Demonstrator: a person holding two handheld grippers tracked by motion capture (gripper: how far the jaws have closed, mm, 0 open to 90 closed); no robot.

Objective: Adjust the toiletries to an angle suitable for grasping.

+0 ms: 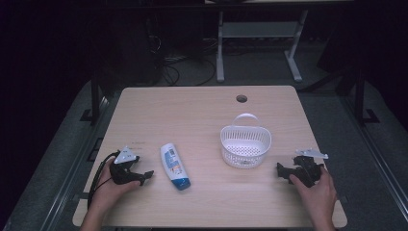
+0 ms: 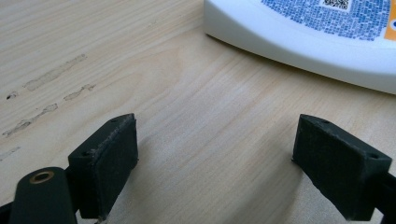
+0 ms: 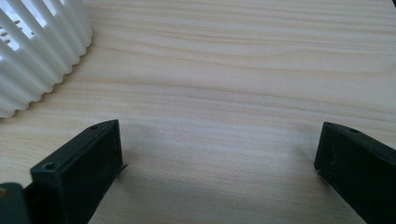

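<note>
White bottle with blue label, print unreadable, left tongs and right tongs wide open, empty

Lab or office workroom: pale wooden desk with cable hole, tangled cables on grey floor, second desk's metal legs.

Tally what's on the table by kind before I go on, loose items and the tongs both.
Bottle, white with a blue cap, lying on its side: 1
Basket, white slotted plastic with a handle: 1
Tongs, left and right, both open with nothing between the jaws: 2
Total: 4
</note>
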